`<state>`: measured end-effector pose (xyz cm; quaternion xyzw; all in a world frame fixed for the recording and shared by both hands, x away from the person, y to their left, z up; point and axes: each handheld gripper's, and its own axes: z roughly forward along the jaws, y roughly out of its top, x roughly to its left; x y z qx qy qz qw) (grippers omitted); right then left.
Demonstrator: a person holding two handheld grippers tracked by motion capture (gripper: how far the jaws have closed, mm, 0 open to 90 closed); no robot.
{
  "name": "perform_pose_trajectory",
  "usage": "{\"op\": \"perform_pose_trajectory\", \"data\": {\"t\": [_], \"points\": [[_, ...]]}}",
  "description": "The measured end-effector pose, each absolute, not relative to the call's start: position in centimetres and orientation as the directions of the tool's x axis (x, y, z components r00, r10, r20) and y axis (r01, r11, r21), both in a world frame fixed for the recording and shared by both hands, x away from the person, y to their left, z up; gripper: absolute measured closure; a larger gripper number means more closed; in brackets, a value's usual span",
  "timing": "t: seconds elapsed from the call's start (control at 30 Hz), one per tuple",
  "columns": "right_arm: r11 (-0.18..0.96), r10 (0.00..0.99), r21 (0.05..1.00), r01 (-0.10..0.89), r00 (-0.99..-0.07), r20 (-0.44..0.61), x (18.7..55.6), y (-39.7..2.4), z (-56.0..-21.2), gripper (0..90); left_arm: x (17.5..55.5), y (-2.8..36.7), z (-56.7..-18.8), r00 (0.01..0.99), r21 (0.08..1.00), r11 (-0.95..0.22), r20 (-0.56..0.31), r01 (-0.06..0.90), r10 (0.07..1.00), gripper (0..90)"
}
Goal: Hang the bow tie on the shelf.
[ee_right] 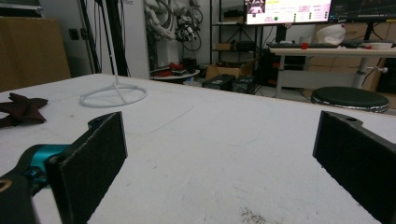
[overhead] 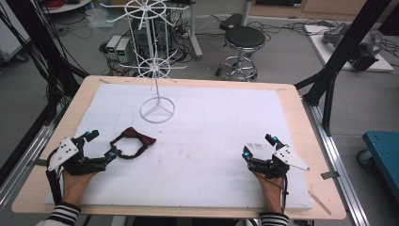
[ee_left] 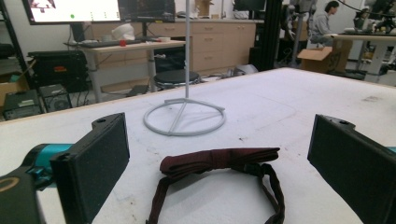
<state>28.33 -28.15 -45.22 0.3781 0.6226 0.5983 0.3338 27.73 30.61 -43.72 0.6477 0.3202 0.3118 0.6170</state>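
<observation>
A dark red bow tie (overhead: 134, 141) with its looped strap lies flat on the white mat, left of centre. My left gripper (overhead: 102, 145) rests on the mat just left of it, jaws wide open, the near jaw tip beside the strap. In the left gripper view the bow tie (ee_left: 219, 161) lies ahead, between the two black jaws and beyond them, untouched. A white wire display stand (overhead: 157, 111) rises behind it at the table's far side. My right gripper (overhead: 259, 146) sits open on the mat at the right, nothing between its jaws. The bow tie (ee_right: 21, 112) shows far left in the right gripper view.
The white mat (overhead: 226, 122) covers most of the wooden table (overhead: 301, 122). The stand's ring base (ee_left: 184, 117) sits straight ahead of the bow tie. A black stool (overhead: 243, 40) and cables lie on the floor beyond the far edge. A blue cart (overhead: 383, 150) stands at the right.
</observation>
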Motion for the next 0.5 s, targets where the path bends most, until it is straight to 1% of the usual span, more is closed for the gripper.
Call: {"op": "perform_pose_trajectory", "data": {"t": [0.3,0.5], "points": [[0.000,0.871,0.998,0.069,-0.489,0.034,28.3,-28.1,-45.2,2.1,29.6,30.7,-42.1,0.665,0.991,-0.104,0.019,0.088,0.746,5.9],[0.003,0.870,0.998,0.065,-0.492,0.029,28.4,-28.1,-45.2,2.2,30.8,30.4,-40.9,0.714,0.976,-0.187,0.053,0.111,0.698,5.9]]}}
